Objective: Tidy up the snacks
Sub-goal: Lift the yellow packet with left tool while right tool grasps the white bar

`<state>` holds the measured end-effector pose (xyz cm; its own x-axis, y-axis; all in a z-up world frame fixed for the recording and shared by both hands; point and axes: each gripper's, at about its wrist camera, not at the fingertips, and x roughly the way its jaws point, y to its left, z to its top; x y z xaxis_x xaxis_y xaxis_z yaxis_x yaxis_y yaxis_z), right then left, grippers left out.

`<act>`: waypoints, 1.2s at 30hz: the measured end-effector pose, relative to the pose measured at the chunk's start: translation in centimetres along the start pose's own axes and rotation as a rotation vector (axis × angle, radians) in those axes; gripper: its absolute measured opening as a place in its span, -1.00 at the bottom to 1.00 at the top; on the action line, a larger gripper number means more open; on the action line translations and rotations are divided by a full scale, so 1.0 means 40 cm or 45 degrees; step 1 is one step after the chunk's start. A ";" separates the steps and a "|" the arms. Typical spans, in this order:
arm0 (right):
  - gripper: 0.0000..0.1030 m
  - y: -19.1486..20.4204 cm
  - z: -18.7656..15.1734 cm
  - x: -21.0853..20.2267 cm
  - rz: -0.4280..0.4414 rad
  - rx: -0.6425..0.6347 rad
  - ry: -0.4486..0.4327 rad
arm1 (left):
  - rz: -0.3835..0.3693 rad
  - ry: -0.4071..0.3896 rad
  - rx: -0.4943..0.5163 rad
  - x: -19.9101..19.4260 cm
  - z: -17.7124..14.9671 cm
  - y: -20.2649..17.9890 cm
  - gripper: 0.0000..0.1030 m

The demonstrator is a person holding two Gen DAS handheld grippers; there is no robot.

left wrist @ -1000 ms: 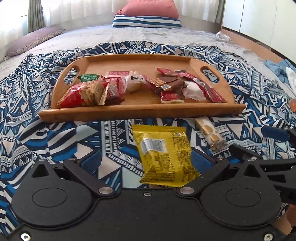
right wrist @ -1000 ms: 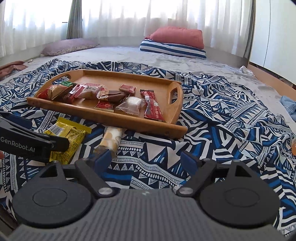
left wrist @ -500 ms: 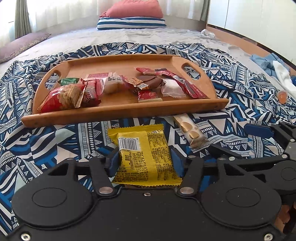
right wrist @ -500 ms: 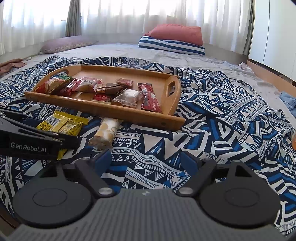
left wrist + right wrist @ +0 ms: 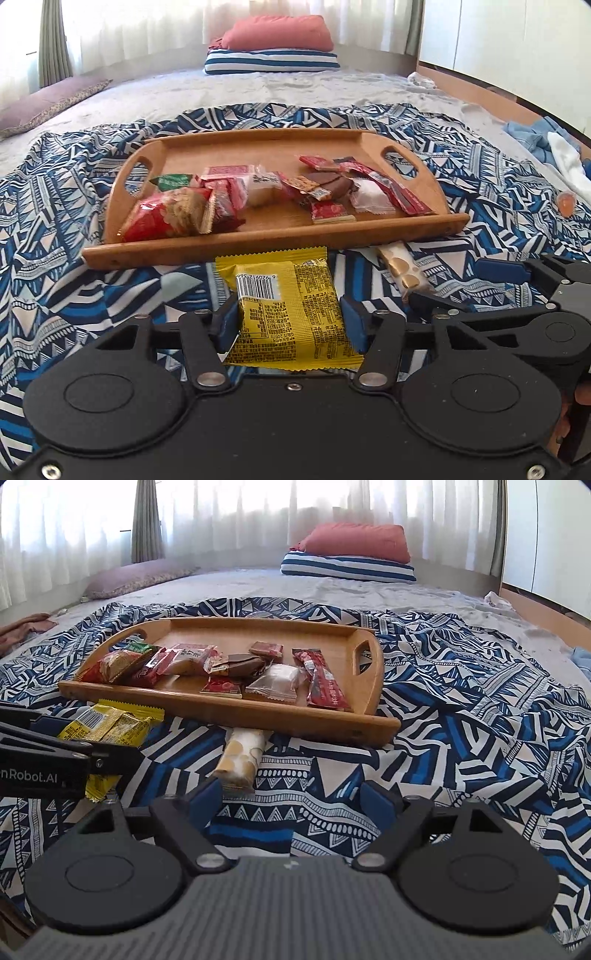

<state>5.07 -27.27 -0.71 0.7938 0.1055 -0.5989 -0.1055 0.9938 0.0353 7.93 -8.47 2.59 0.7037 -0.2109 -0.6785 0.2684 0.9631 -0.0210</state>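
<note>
Wooden tray [image 5: 273, 248] on patterned blue-white blanket [image 5: 480, 716], two cut-out handles. Inside: mixed wrapped snacks, roughly ten, exact count unclear where they overlap; big red cracker bag [image 5: 166, 216] at left end, long red stick pack [image 5: 323, 683] at right end.

Off the tray, near side: two packets. Yellow packet [image 5: 291, 314] pinched at both edges by left gripper [image 5: 290, 325], jaws partly closed. Cream packet [image 5: 242, 757] lies on blanket just right of it, far end touching the tray edge.

Right gripper [image 5: 291, 797] wide apart, empty.

A home bedroom: a bed [image 5: 369, 590] with stacked pillows [image 5: 351, 554], sheer curtains [image 5: 221, 513] and a wardrobe [image 5: 517, 44].
</note>
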 end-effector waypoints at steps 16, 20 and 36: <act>0.73 0.070 0.033 0.056 -0.030 0.090 0.000 | 0.062 0.000 -0.060 0.011 0.000 0.077 0.05; 0.65 0.077 0.032 0.062 -0.050 0.085 0.003 | 0.061 0.001 -0.065 0.012 0.000 0.078 0.05; 0.04 0.093 0.025 0.060 -0.053 0.043 -0.022 | 0.065 0.018 -0.079 0.029 -0.002 0.088 0.05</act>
<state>7.19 -23.27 -1.21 0.8072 0.0644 -0.5867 -0.0521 0.9979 0.0379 9.64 -5.31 1.68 0.7061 -0.1594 -0.6900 0.1908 0.9811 -0.0314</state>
